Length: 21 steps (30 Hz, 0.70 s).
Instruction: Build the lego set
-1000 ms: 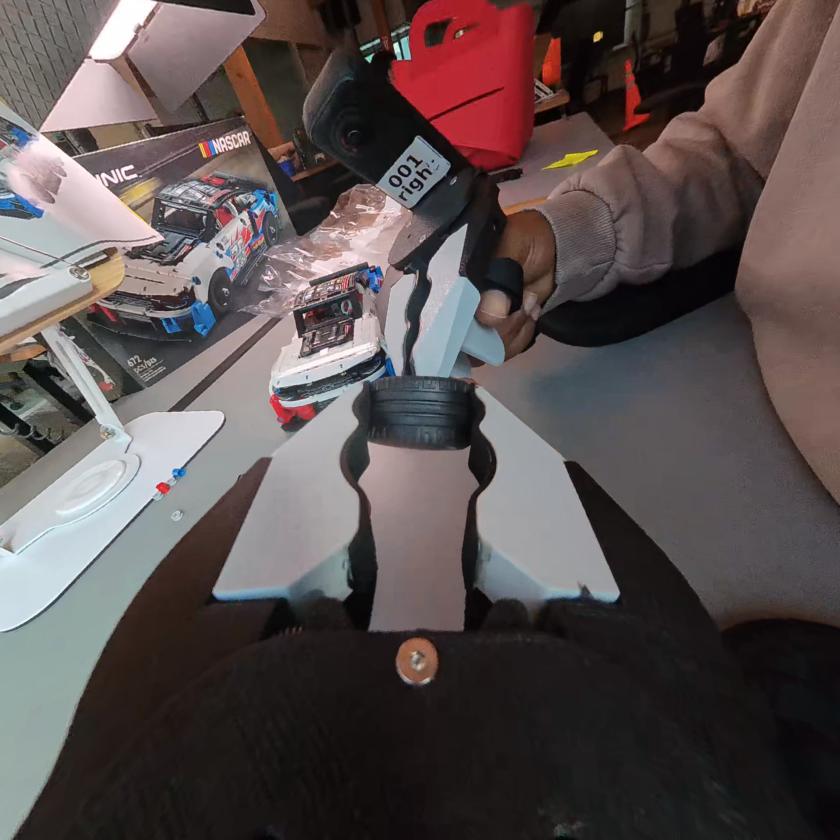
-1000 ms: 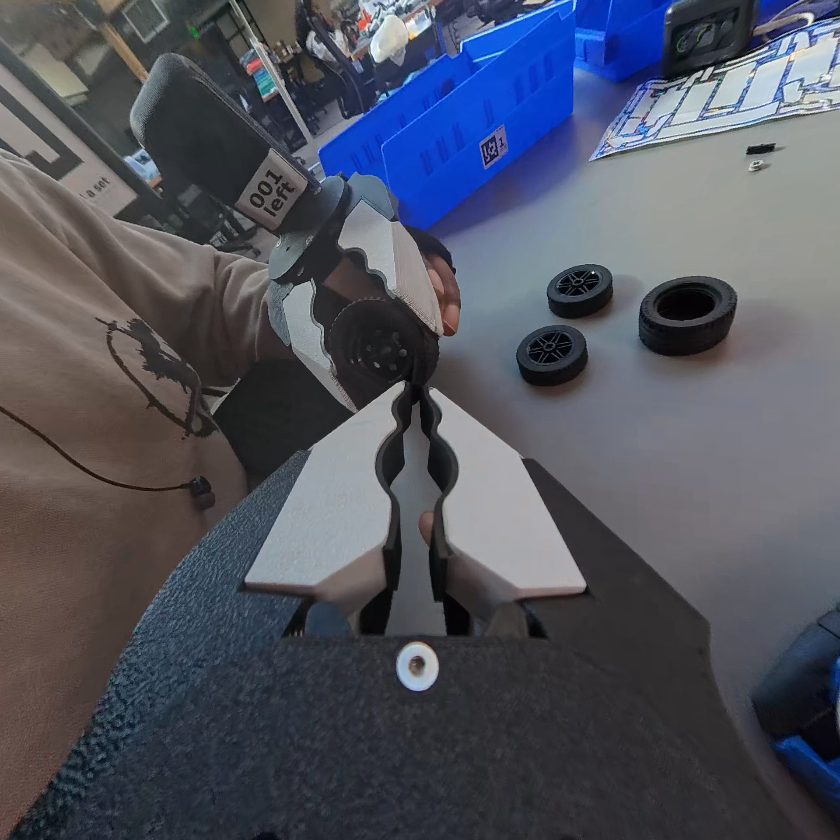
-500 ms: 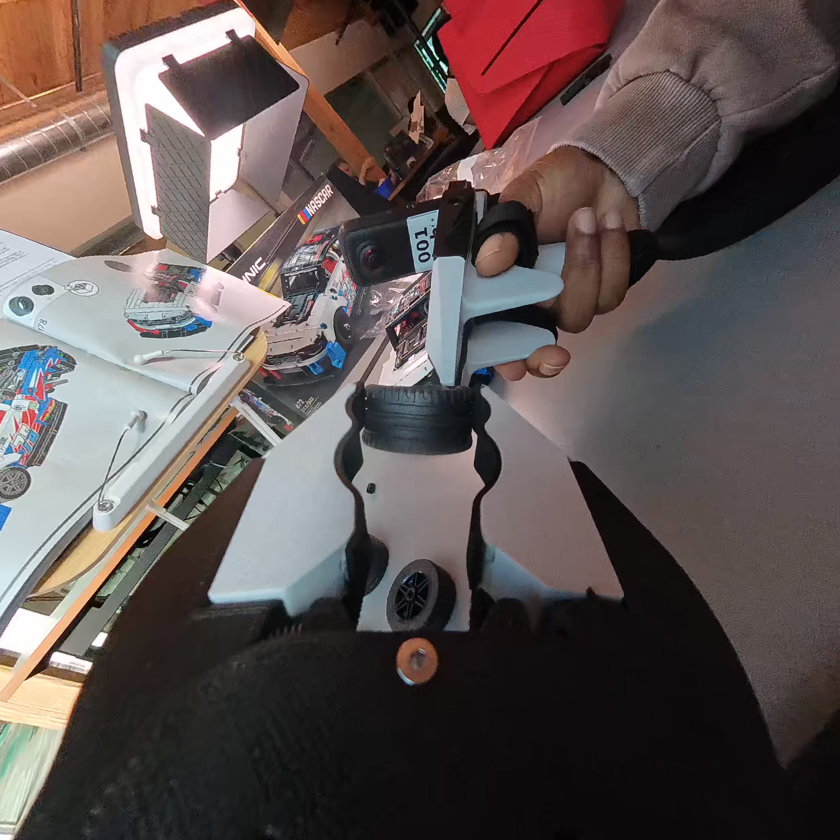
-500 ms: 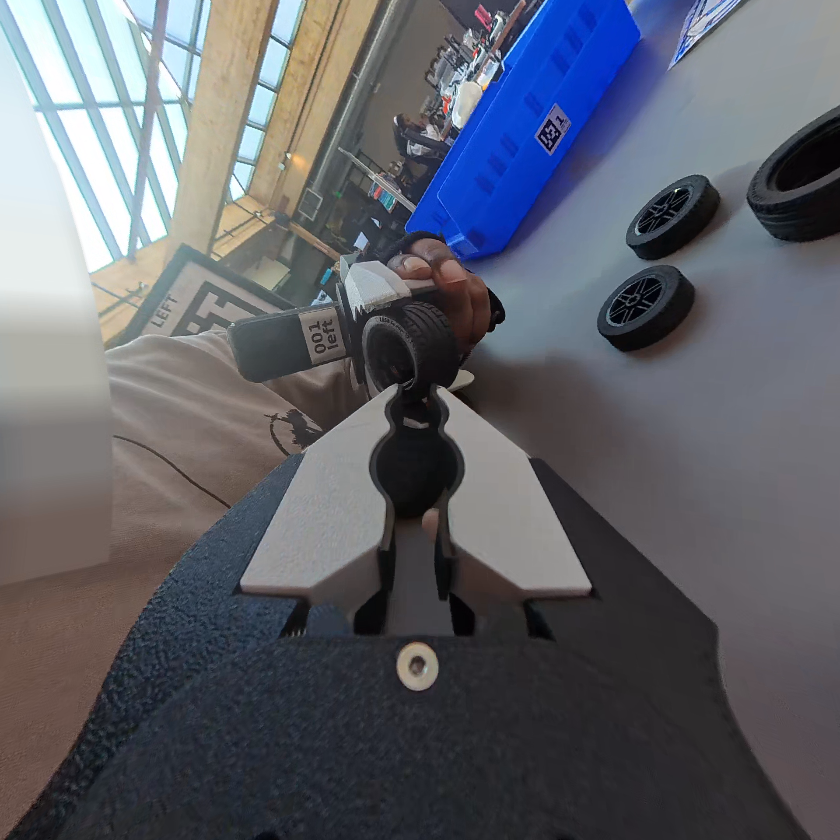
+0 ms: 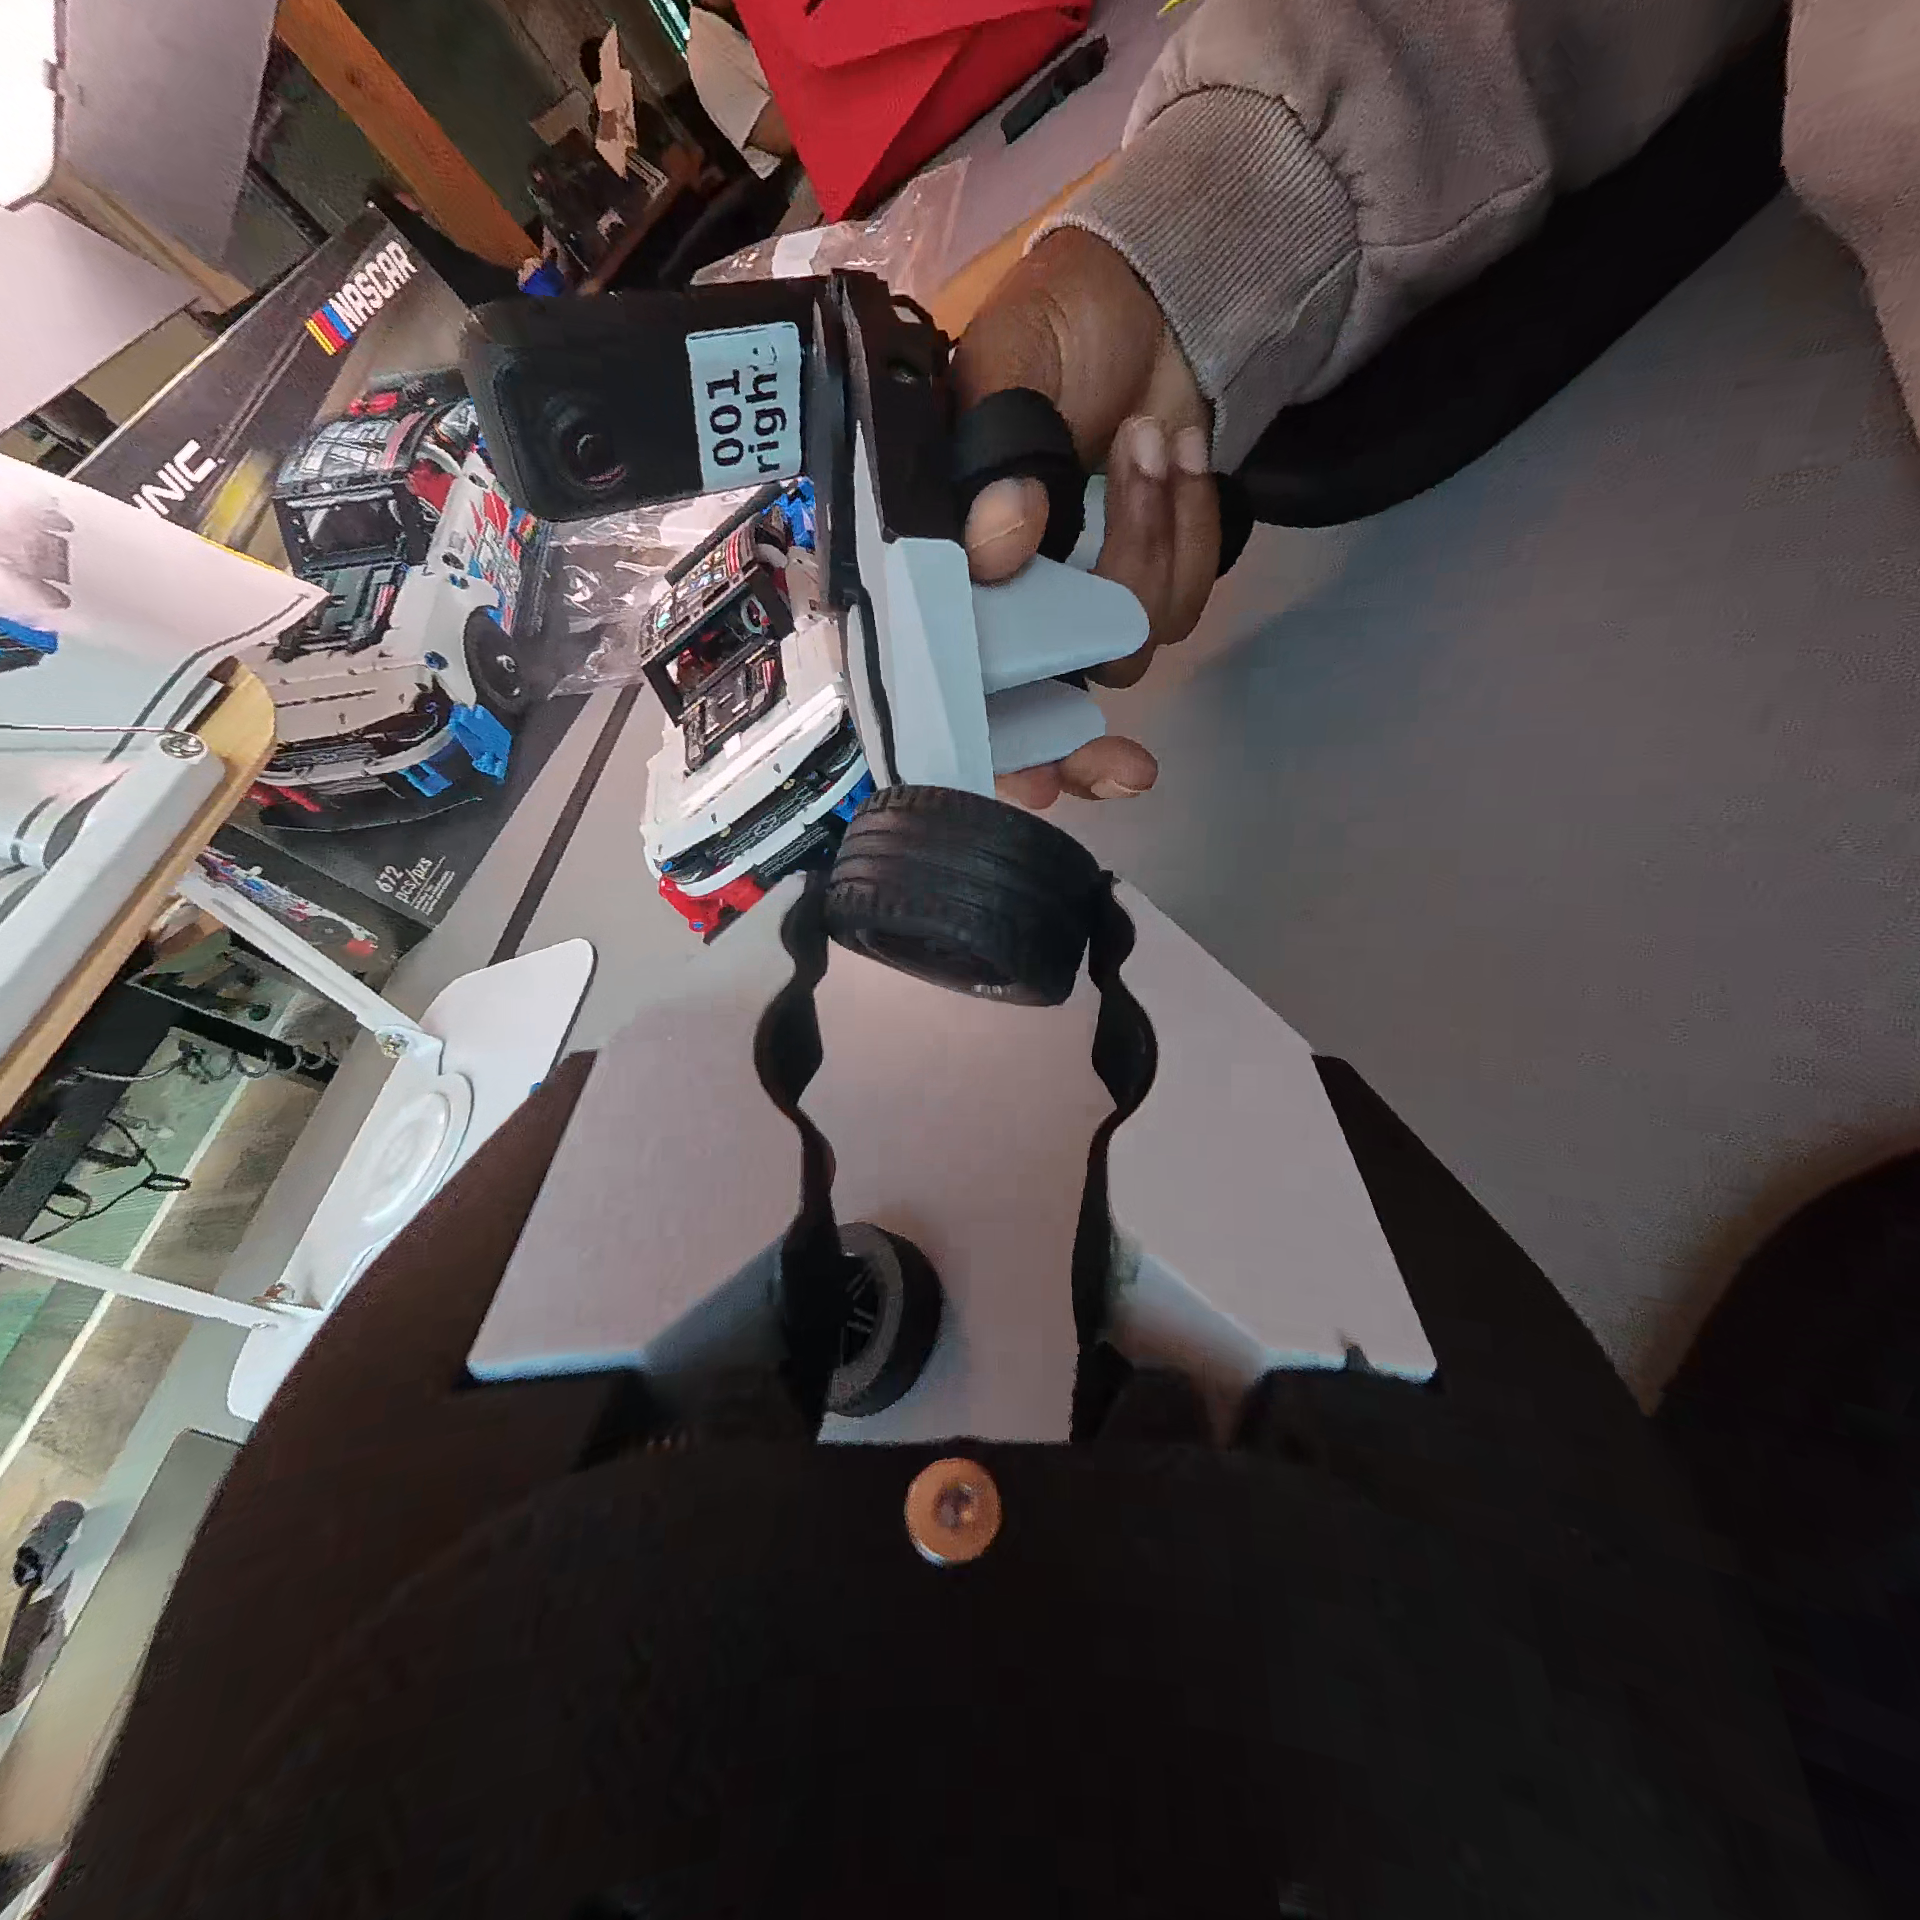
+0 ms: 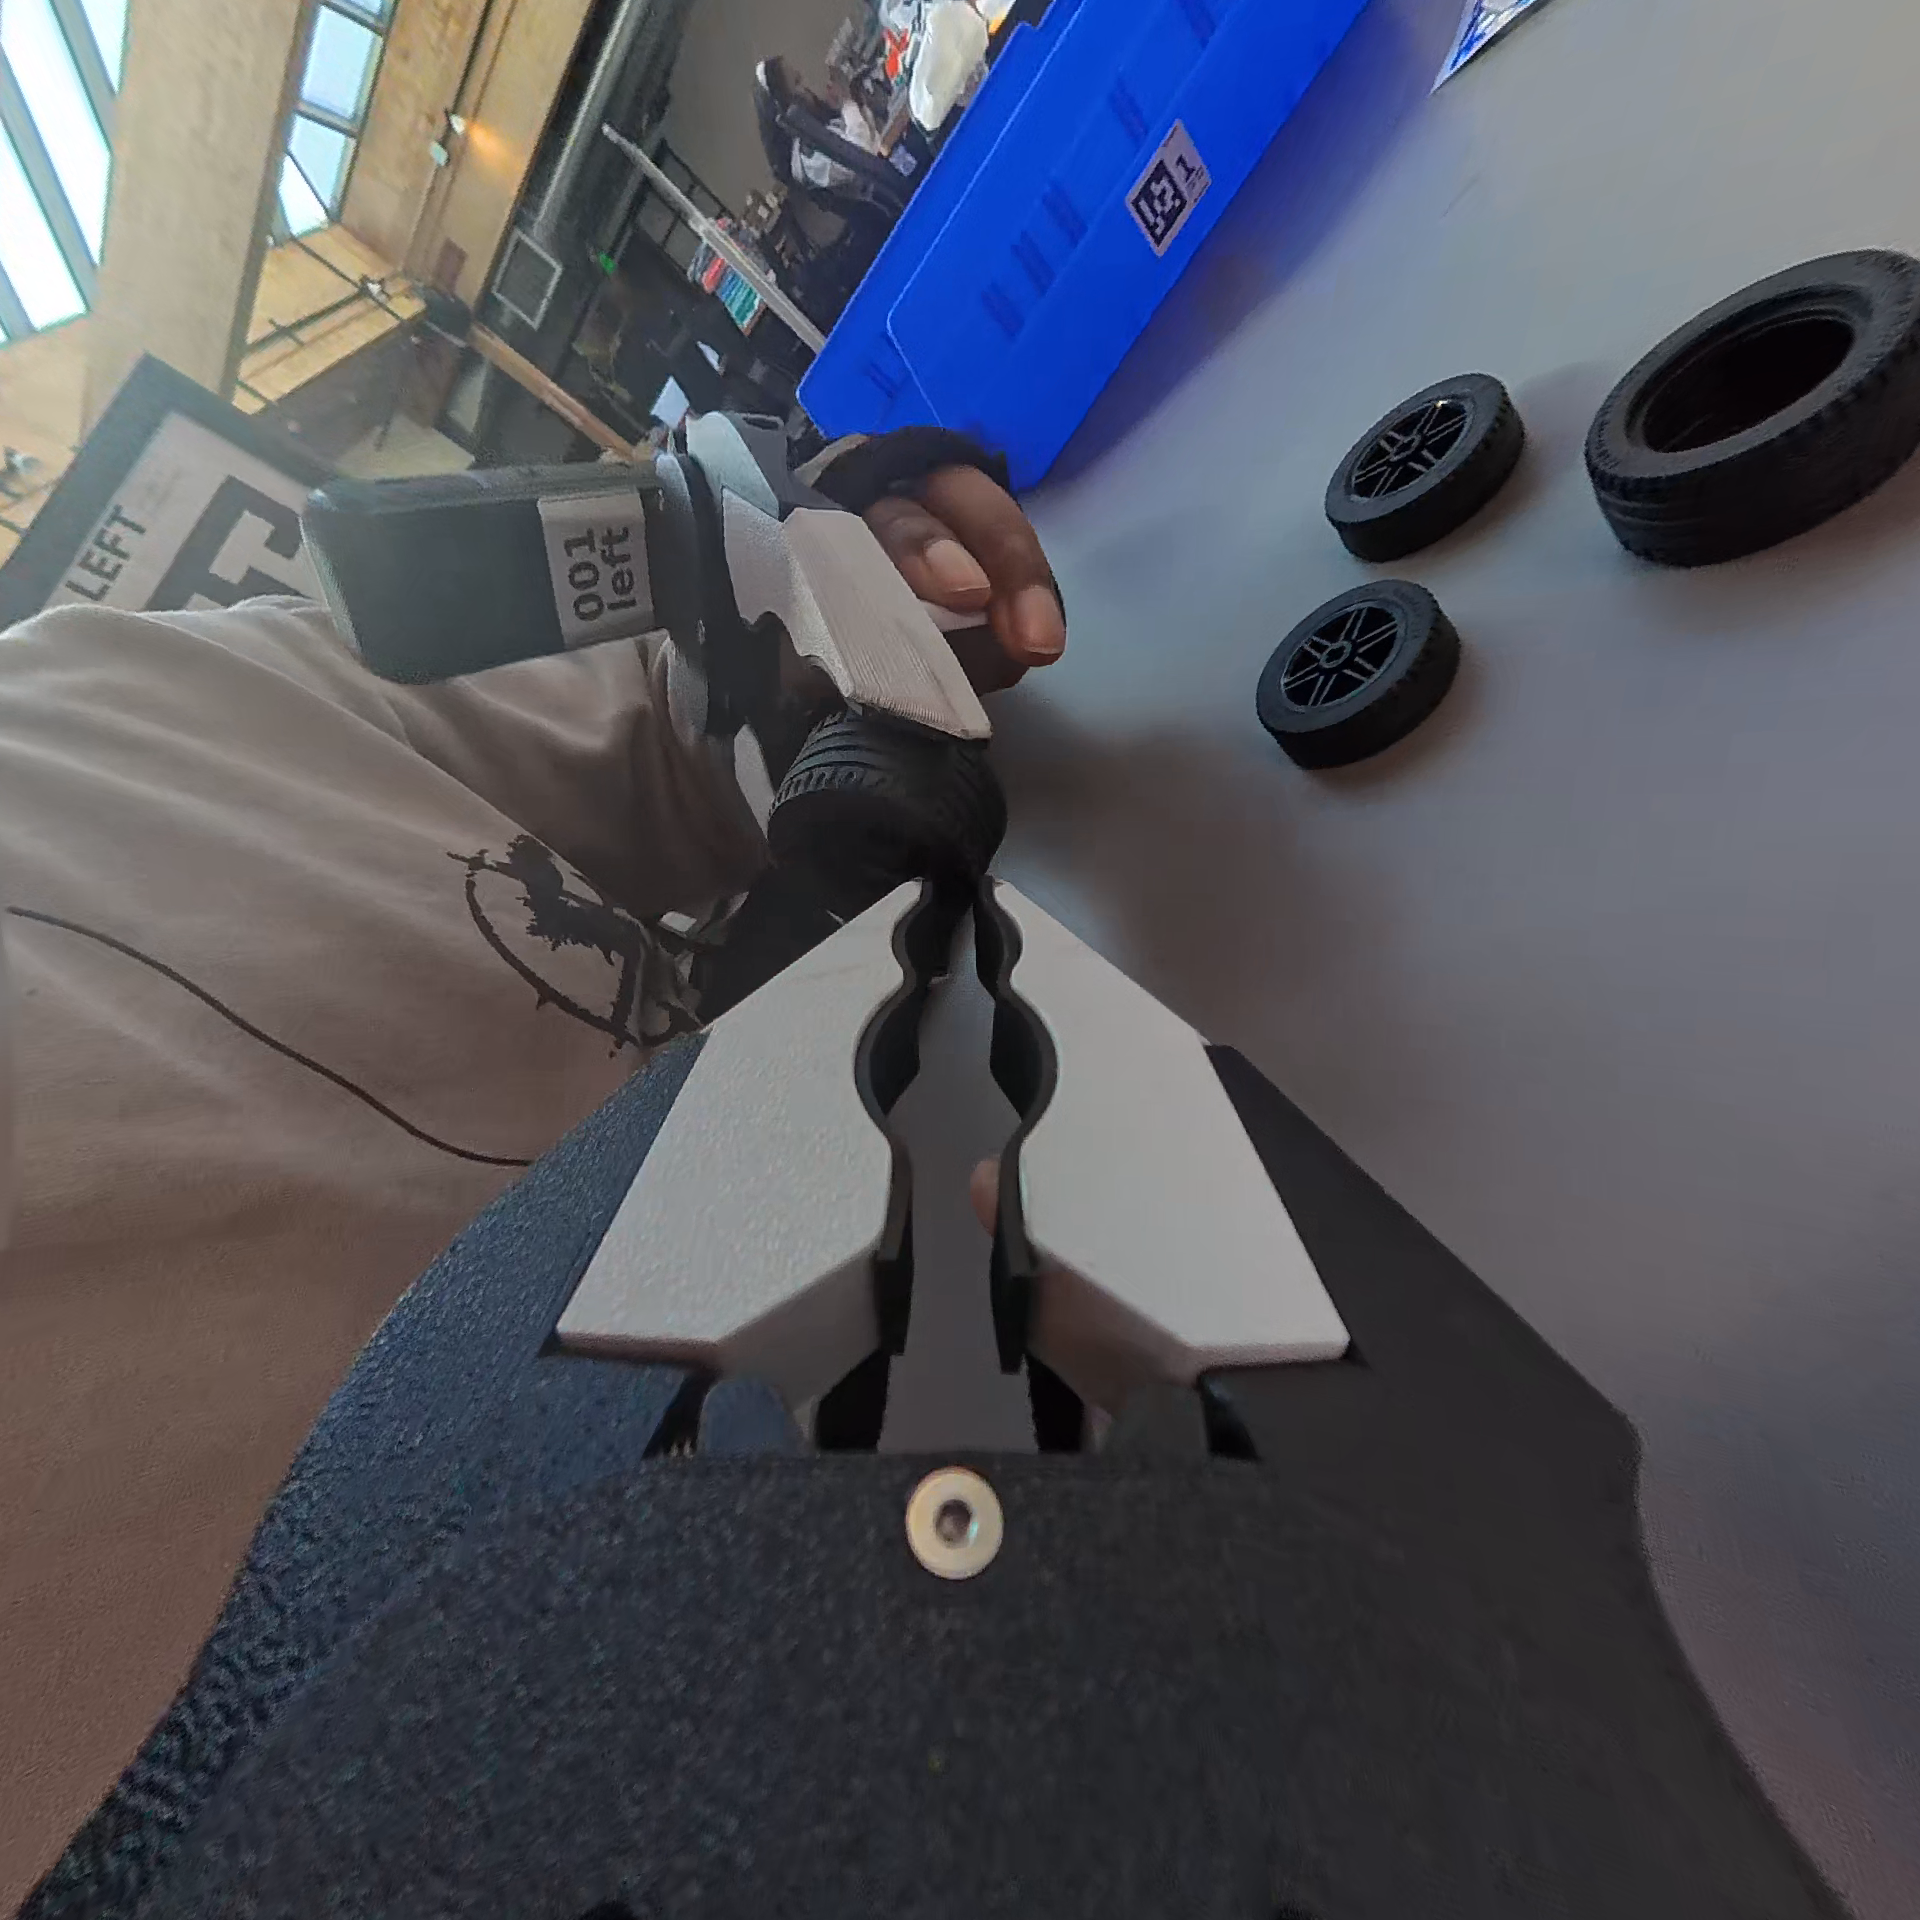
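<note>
My left gripper (image 5: 961,909) is shut on a black tyre (image 5: 966,904) and holds it above the grey table (image 5: 1558,831). My right gripper (image 6: 951,899) has its jaws almost together. Its tips touch the tread of the same tyre (image 6: 883,810), and I cannot tell whether they pinch anything. In the left wrist view the right gripper (image 5: 940,774) comes down onto the tyre from above. The white, red and blue lego car (image 5: 748,769) stands on the table just behind it. A small wheel (image 5: 873,1320) lies under my left fingers.
Two small spoked wheels (image 6: 1423,483) (image 6: 1356,670) and a larger bare tyre (image 6: 1756,405) lie to the right. Blue bins (image 6: 1091,208) stand behind them. The set's box (image 5: 343,582), a booklet on a white stand (image 5: 416,1132) and a red container (image 5: 904,94) are at the left and back. Only a small space, under 4 cm, lies between the two pairs of fingers. It is some 10 cm from my right tips to the small wheel (image 5: 873,1320). The right camera catches it too, in the right wrist view (image 6: 1311,694).
Both grippers have turned and tilted while staying together. The tyre now sits slightly askew in my left jaws, and my right tips stay against it.
</note>
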Each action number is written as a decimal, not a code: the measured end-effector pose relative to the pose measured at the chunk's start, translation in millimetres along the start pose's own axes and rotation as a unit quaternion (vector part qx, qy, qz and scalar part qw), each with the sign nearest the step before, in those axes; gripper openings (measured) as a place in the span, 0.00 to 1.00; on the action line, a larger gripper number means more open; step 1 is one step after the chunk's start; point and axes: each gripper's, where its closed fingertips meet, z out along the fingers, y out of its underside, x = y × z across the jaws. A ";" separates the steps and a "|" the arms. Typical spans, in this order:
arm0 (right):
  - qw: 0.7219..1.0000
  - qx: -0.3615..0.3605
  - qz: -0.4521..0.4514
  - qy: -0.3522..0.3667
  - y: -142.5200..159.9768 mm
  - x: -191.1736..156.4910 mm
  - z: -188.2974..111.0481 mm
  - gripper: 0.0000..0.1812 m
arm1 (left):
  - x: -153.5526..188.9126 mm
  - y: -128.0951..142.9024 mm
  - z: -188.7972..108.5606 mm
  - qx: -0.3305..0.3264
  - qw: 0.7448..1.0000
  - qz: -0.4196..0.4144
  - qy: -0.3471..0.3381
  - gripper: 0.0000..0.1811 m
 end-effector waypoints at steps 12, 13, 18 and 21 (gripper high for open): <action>0.997 0.067 0.013 -0.020 -18.4 -2.5 -6.0 0.01 | -18.1 0.5 -3.2 0.023 0.997 -0.053 -0.053 0.28; 0.998 0.057 0.003 -0.005 -17.1 -1.3 -7.2 0.01 | -16.2 3.6 -2.0 0.012 0.997 -0.069 -0.037 0.28; 0.999 -0.011 -0.011 0.046 -3.4 3.7 -4.7 0.00 | -2.8 11.5 -0.1 -0.041 0.999 -0.016 0.018 0.31; 0.997 -0.041 0.007 0.061 8.1 11.2 -1.8 0.00 | 5.9 16.4 1.6 -0.069 0.997 0.010 0.046 0.34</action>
